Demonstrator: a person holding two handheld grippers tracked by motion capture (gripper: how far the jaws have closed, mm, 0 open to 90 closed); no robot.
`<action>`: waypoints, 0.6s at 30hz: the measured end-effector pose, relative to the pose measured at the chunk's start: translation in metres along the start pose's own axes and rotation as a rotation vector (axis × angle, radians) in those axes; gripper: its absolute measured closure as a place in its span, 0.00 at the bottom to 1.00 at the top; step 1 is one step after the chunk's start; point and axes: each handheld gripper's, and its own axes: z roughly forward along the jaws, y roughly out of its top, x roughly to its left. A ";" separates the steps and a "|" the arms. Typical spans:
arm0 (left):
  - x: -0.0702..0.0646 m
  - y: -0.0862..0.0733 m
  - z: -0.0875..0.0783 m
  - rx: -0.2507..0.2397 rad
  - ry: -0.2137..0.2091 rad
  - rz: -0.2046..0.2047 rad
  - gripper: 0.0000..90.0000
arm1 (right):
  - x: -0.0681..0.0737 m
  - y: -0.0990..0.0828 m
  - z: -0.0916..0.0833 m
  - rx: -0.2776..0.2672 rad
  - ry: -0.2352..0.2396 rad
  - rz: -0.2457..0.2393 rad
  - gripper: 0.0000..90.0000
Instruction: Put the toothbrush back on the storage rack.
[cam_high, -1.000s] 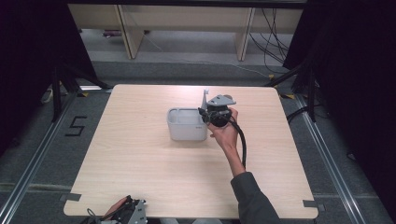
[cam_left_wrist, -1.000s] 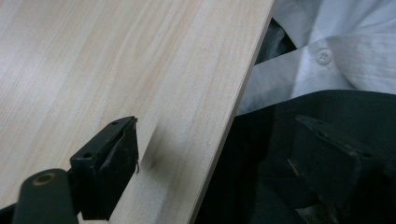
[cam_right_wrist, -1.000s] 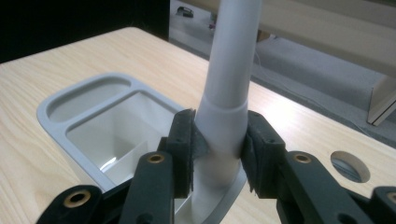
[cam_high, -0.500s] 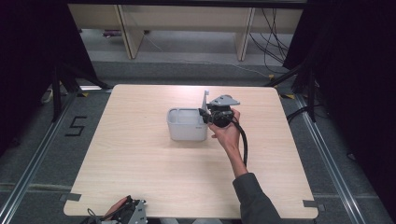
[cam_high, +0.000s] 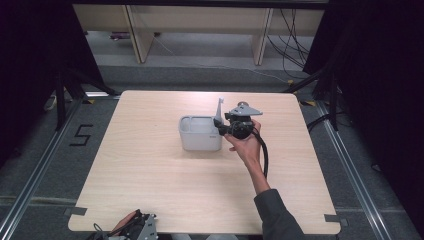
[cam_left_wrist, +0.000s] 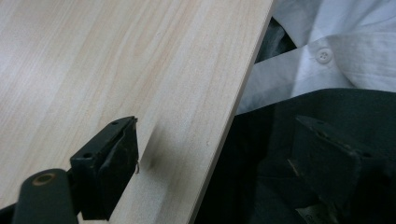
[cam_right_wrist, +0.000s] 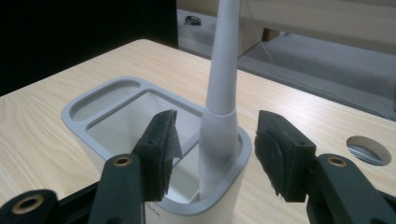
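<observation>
Pale wood table (cam_high: 150, 185) carrying grey holder (cam_high: 199, 134) near its middle, toward far edge. We are parking white utensil (cam_right_wrist: 223, 93) upright in holder's corner slot. Right gripper (cam_right_wrist: 212, 154) jaws just opening, spread either side of handle, not pressing it, releasing. Left gripper (cam_left_wrist: 224, 163) jaws spread, idling over near table edge.

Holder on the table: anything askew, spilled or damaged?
Nothing stands out. The grey holder stands upright on the table, and the white handle stands in its end compartment, leaning slightly against the rim. The right gripper has just been opening; its pads are clear of the handle between them. No spill or damage shows.
</observation>
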 end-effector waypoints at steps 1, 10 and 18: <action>-0.001 0.000 0.000 -0.004 0.006 -0.001 0.17 | 0.002 0.000 -0.002 -0.007 0.004 0.017 0.53; 0.002 0.001 -0.003 0.040 -0.034 0.018 0.17 | 0.002 -0.002 -0.007 -0.006 0.018 -0.002 0.52; 0.002 0.001 -0.003 0.036 -0.031 0.016 0.17 | -0.001 -0.004 -0.012 0.005 0.007 0.000 0.51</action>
